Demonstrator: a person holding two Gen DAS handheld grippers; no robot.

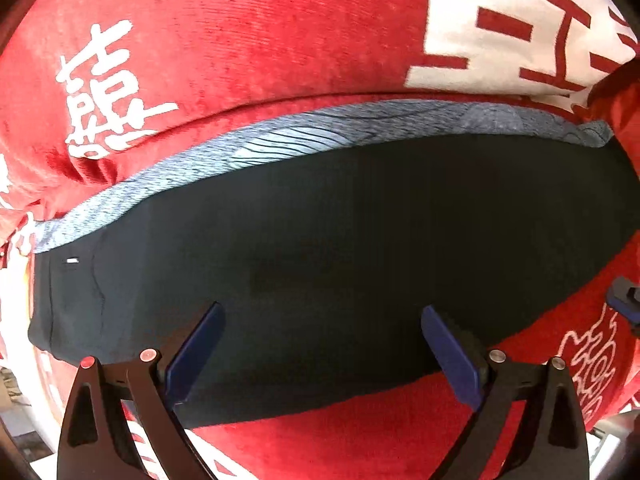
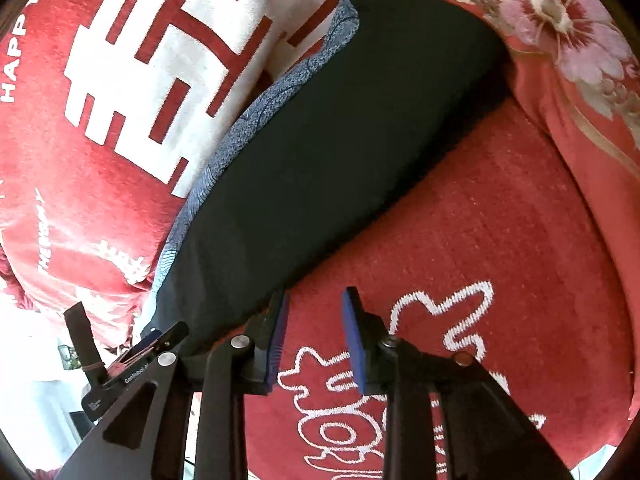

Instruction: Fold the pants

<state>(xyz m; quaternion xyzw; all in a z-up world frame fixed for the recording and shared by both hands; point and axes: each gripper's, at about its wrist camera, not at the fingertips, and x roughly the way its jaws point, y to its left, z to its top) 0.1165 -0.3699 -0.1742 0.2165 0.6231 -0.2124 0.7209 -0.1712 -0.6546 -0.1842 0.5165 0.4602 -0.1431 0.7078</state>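
The left gripper [image 1: 322, 354] points straight down over the pants [image 1: 340, 248], its jaws spread wide with nothing between them. The right gripper [image 2: 314, 340] tilts down at a slant, its jaws parted a little and empty, over bare red blanket [image 2: 500, 220] just beside the pants' near edge. The pants lie folded into a long dark band on the blanket, a blue patterned strip [image 1: 248, 146] showing along the far edge (lining or a second cloth, hard to tell). No hand is in view. A floral cushion [image 2: 560, 20] sits beyond the pants' far end.
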